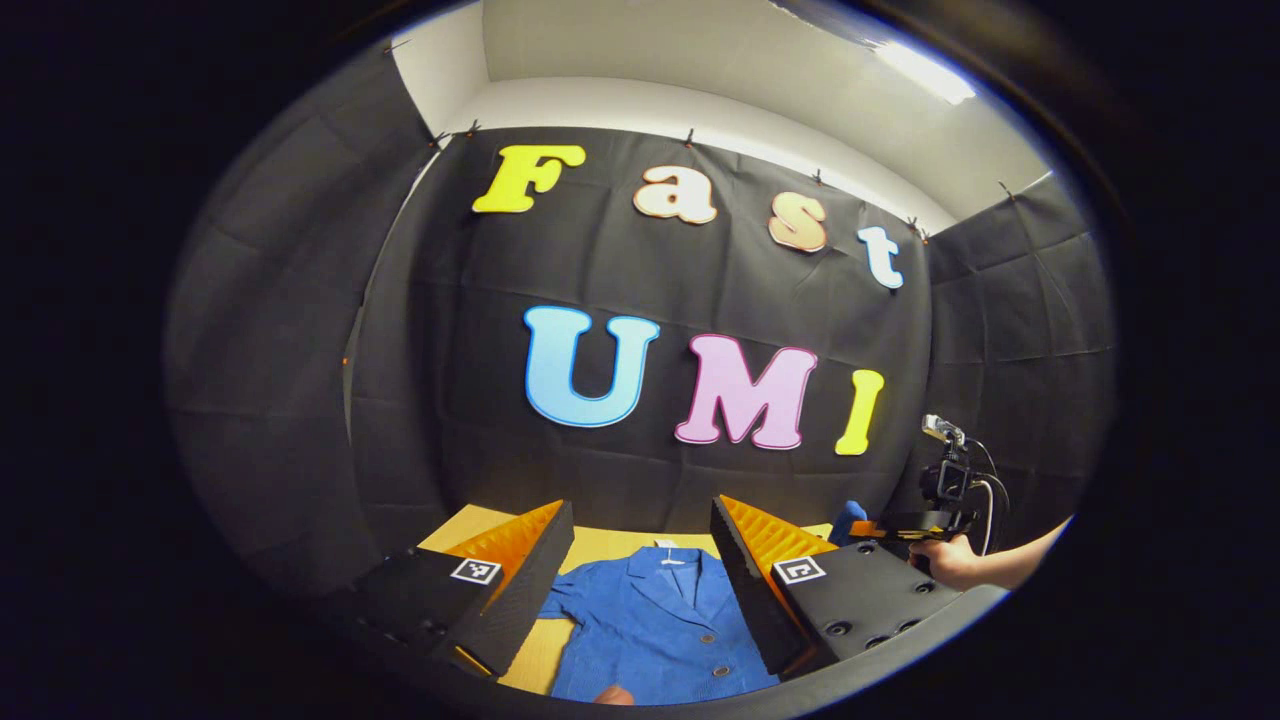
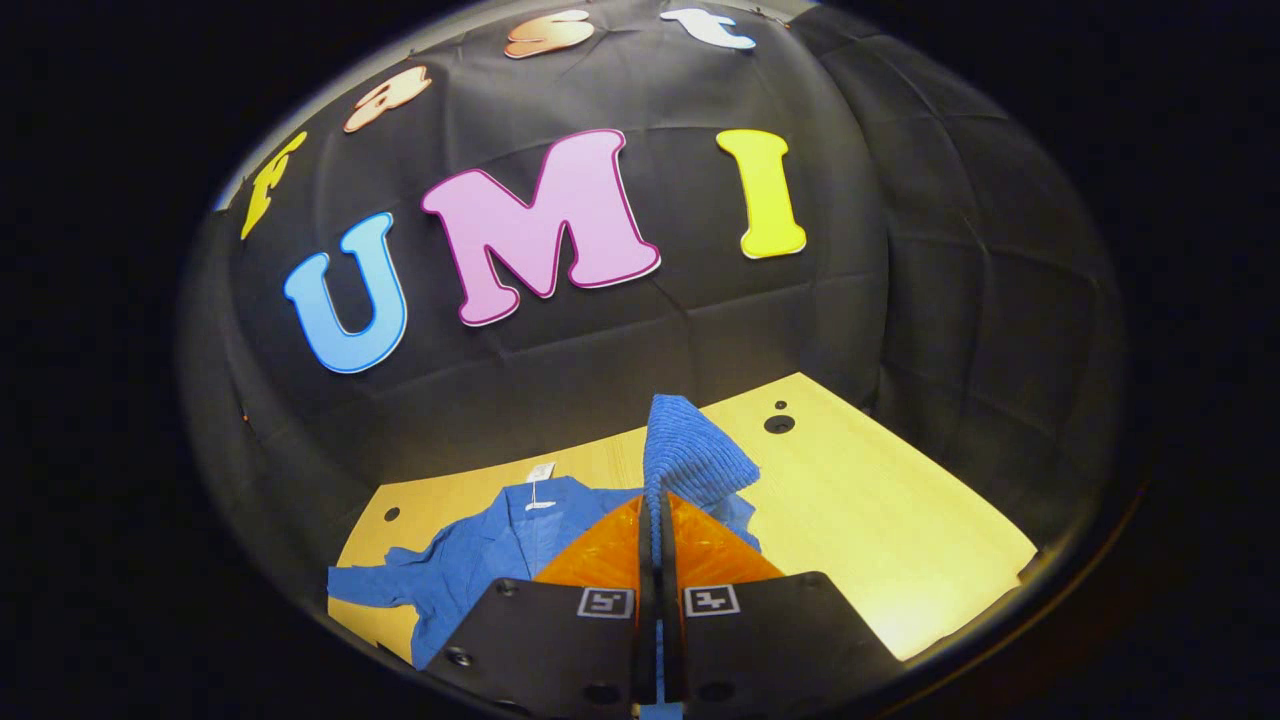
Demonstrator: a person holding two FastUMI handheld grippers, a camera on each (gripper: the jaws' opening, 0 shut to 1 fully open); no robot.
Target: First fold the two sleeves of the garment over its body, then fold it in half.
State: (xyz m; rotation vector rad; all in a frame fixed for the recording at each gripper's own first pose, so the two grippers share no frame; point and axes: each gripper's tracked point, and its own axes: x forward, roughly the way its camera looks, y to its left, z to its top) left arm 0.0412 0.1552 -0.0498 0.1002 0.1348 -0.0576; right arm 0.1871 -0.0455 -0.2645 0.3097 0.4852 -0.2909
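Observation:
A blue button-front garment (image 1: pixel 655 630) lies flat on the wooden table (image 1: pixel 600 545), collar toward the wall. My left gripper (image 1: pixel 640 545) hangs open above its chest, fingers wide apart and holding nothing. Off to the right a hand (image 1: pixel 955 560) carries my right gripper (image 1: pixel 905 525), with a bit of blue cloth beside it. In the right gripper view my right gripper (image 2: pixel 655 510) is shut on a sleeve (image 2: pixel 690 450) of the garment (image 2: pixel 490 555), and the sleeve's cuff stands up past the fingertips, lifted off the table. The other sleeve (image 2: pixel 370 585) lies spread out at the left.
Light wooden tabletop (image 2: pixel 880 510) stretches to the right of the garment, with small dark holes (image 2: pixel 779 423) near the back. Black cloth walls close the booth behind and on both sides. The table's front edge runs close under the grippers.

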